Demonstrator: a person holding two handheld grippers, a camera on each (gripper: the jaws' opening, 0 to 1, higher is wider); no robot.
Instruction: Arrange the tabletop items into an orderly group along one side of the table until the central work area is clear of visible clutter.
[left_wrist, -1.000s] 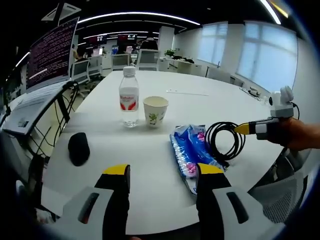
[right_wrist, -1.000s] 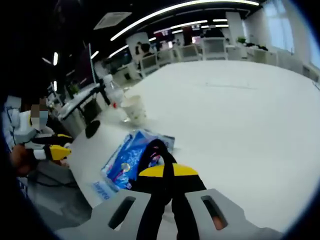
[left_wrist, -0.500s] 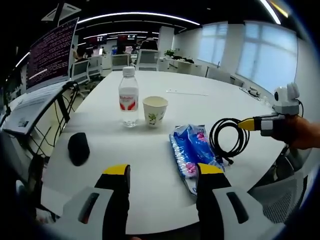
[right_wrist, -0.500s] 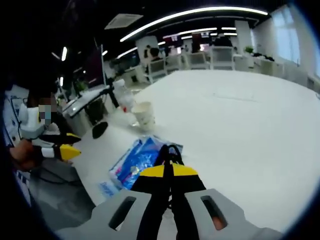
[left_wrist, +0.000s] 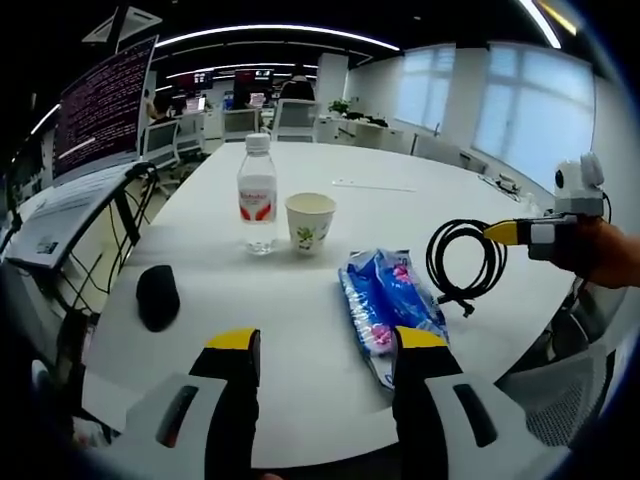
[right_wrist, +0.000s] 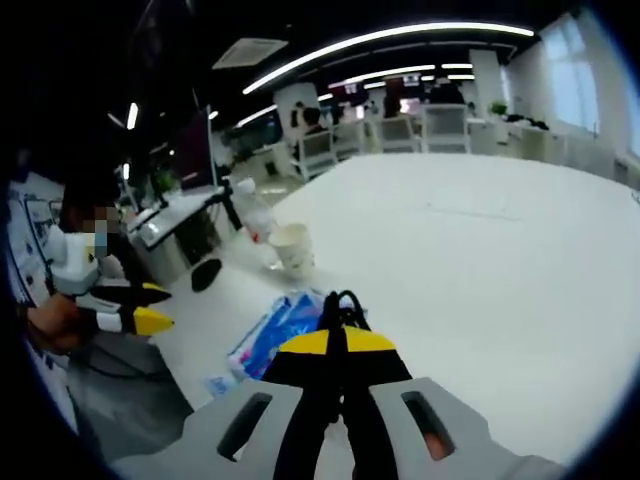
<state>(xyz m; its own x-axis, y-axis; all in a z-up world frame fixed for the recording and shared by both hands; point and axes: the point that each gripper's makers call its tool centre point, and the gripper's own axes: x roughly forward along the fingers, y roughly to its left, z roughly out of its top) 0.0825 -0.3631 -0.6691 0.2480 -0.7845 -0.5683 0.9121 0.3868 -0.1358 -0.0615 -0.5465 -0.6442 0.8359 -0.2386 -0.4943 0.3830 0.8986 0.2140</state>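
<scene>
On the white table (left_wrist: 330, 360) stand a clear water bottle (left_wrist: 257, 194) with a red label and a paper cup (left_wrist: 311, 222) side by side. A black mouse (left_wrist: 157, 297) lies at the left, a blue snack packet (left_wrist: 388, 306) at the right. My left gripper (left_wrist: 326, 342) hangs open over the near edge, holding nothing. My right gripper (left_wrist: 502, 232) comes in from the right, shut on a coiled black cable (left_wrist: 462, 263) lifted off the table. In the right gripper view that gripper (right_wrist: 335, 343) pinches the cable (right_wrist: 341, 312) above the packet (right_wrist: 276, 331); bottle (right_wrist: 254, 216), cup (right_wrist: 295, 250) and mouse (right_wrist: 204, 275) lie beyond.
A laptop stand with a lit screen (left_wrist: 103, 108) and hanging wires sits off the table's left side. A thin pen-like item (left_wrist: 375, 186) lies far across the table. Office chairs and desks fill the background. The left gripper (right_wrist: 135, 318) and a hand show at the left of the right gripper view.
My right gripper has lifted the cable coil off the table and carried it up and away from the blue packet. The left gripper and the other items have stayed put.
</scene>
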